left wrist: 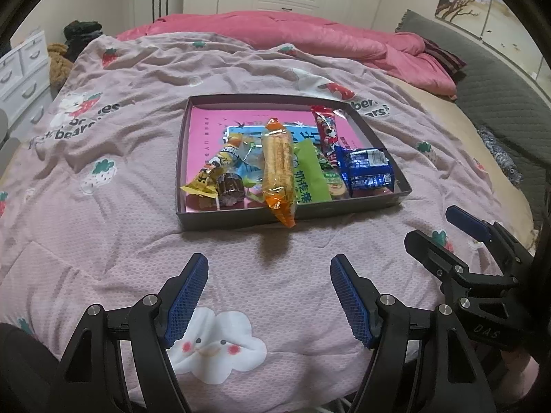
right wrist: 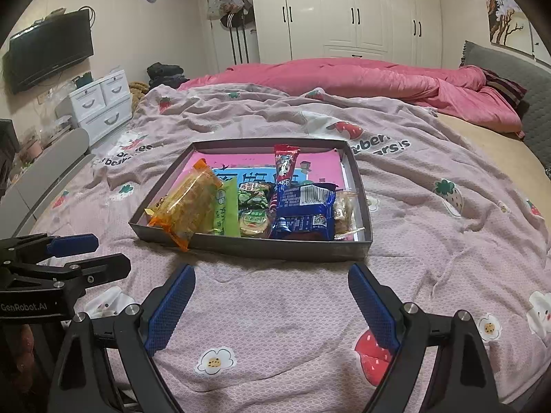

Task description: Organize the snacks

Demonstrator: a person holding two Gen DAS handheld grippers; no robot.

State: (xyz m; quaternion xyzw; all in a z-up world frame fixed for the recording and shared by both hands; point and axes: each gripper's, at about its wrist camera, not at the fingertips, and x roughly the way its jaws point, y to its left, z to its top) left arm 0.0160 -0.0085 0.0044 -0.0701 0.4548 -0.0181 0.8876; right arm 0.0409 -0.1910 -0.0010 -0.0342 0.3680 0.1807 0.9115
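Observation:
A shallow dark box (left wrist: 241,218) (right wrist: 275,249) with a pink lining lies on the bed and holds several snacks. An orange packet (left wrist: 277,168) (right wrist: 187,203) hangs over its near wall. A green packet (left wrist: 310,175) (right wrist: 225,206), a red stick packet (left wrist: 325,130) (right wrist: 285,165) and blue packets (left wrist: 366,168) (right wrist: 306,210) lie beside it. A yellow packet (left wrist: 213,172) is at the left. My left gripper (left wrist: 268,268) is open and empty, short of the box. My right gripper (right wrist: 272,275) is open and empty, also short of the box, and shows in the left wrist view (left wrist: 444,227).
The box rests on a pink printed blanket (left wrist: 103,206) (right wrist: 430,241). A rolled pink duvet (left wrist: 310,38) (right wrist: 361,79) lies at the far side. White drawers (right wrist: 103,103) and a wall TV (right wrist: 48,48) are to the left, wardrobes (right wrist: 344,10) behind.

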